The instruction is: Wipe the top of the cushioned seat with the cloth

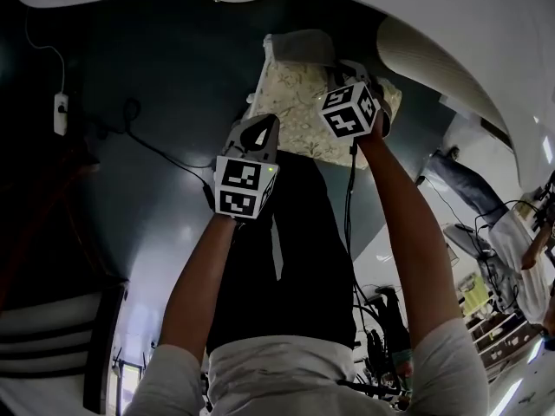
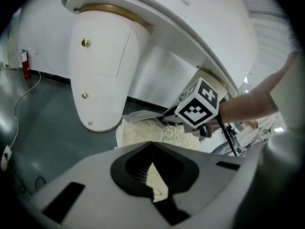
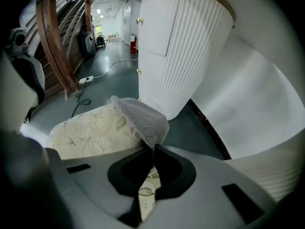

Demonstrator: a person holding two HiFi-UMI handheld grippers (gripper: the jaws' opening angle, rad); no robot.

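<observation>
The cushioned seat (image 1: 299, 102) has a cream floral top and stands on the dark floor ahead of me. A grey cloth (image 1: 299, 47) lies over its far edge. My right gripper (image 1: 351, 69) is over the seat's far right part, shut on the cloth (image 3: 141, 118), which folds up from the tips over the seat (image 3: 88, 132). My left gripper (image 1: 257, 128) hovers at the seat's near left edge, shut with nothing between its tips. In the left gripper view the seat (image 2: 140, 131) lies just beyond the tips, with the right gripper's marker cube (image 2: 199, 104) above it.
A white fluted pedestal (image 3: 181, 46) under a curved white tabletop (image 1: 468, 24) stands right behind the seat. A cable (image 1: 152, 146) and power strip (image 1: 61, 113) lie on the floor to the left. A wooden stair rail (image 3: 52, 42) is farther off.
</observation>
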